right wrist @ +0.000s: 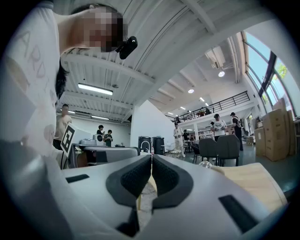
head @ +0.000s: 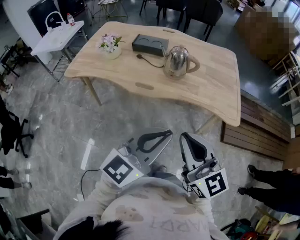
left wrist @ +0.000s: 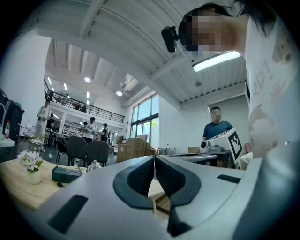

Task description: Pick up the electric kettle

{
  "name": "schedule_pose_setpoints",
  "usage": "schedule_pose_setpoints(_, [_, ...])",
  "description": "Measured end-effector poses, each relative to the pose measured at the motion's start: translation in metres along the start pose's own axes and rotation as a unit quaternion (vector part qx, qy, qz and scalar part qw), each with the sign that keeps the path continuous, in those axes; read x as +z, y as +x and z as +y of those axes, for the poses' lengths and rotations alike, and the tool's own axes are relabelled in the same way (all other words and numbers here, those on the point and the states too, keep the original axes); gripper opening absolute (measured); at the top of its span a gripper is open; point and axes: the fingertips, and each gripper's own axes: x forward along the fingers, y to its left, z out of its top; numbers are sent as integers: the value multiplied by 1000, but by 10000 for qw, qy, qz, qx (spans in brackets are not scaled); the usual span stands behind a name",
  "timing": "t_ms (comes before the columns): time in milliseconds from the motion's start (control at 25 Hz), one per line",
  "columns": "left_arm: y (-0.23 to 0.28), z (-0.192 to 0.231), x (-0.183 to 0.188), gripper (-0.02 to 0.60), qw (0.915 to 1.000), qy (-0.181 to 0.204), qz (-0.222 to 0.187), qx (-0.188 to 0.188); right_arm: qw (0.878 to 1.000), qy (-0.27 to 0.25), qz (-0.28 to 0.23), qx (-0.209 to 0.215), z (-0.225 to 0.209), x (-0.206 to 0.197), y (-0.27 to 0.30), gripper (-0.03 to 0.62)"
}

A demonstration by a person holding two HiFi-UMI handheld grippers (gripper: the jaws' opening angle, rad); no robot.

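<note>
The electric kettle (head: 177, 62), glass-bodied with a tan handle, stands upright near the middle of the wooden table (head: 211, 89). Its dark grey base (head: 150, 44) lies behind it to the left, trailing a black cord (head: 149, 61). Both grippers are held low in front of the person's chest, well short of the table and pointing level toward it. My left gripper (head: 167, 133) is shut and holds nothing, and so is my right gripper (head: 183, 136). In the left gripper view the shut jaws of the left gripper (left wrist: 154, 157) hide most of the kettle, leaving only its lid (left wrist: 93, 165) showing.
A small vase of flowers (head: 110, 46) stands at the table's far left. A white side table (head: 58, 35) is further left, and dark chairs (head: 197, 11) stand behind the table. A wooden step (head: 255, 129) runs along the right, where a person's legs (head: 272, 183) stand. Marble floor lies between me and the table.
</note>
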Motion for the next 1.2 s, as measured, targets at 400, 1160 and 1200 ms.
schedule_pose_setpoints(400, [0, 0, 1, 14, 9999, 63, -11, -101, 10000, 7, 9, 18, 4, -1, 2, 20])
schedule_pose_setpoints(1160, [-20, 29, -3, 14, 9997, 86, -122, -187, 9997, 9, 47, -222, 8, -15, 33, 21])
schedule_pose_setpoints(1200, [-20, 32, -4, 14, 9997, 68, -123, -208, 9996, 0, 72, -272, 6, -17, 35, 21])
